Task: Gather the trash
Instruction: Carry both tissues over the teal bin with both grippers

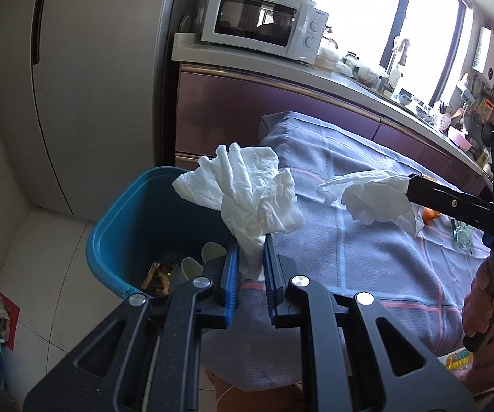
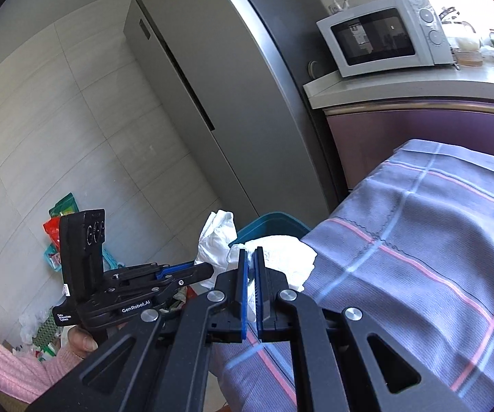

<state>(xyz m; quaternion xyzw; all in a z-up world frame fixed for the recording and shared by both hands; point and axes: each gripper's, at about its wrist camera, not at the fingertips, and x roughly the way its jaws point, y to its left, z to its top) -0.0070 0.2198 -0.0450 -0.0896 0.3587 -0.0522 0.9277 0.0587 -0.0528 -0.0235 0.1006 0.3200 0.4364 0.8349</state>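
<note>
Carrying two crumpled paper tissues toward the bin, I have one tissue point(image 1: 247, 189) pinched in my left gripper point(image 1: 250, 257), whose jaws stand narrow on its twisted lower end, and it hangs just above the rim of the blue trash bin point(image 1: 126, 226). The second tissue point(image 1: 374, 195) is clamped in my right gripper point(image 2: 251, 274), jaws closed tight on it, and it is over the checked tablecloth point(image 1: 367, 257), beside the bin and not yet above it. The bin already holds some rubbish. I judge this is the carry step, near its end. Next I must bring both tissues over the bin opening, the right one further, and only then let go, so nothing falls on the floor.
</note>
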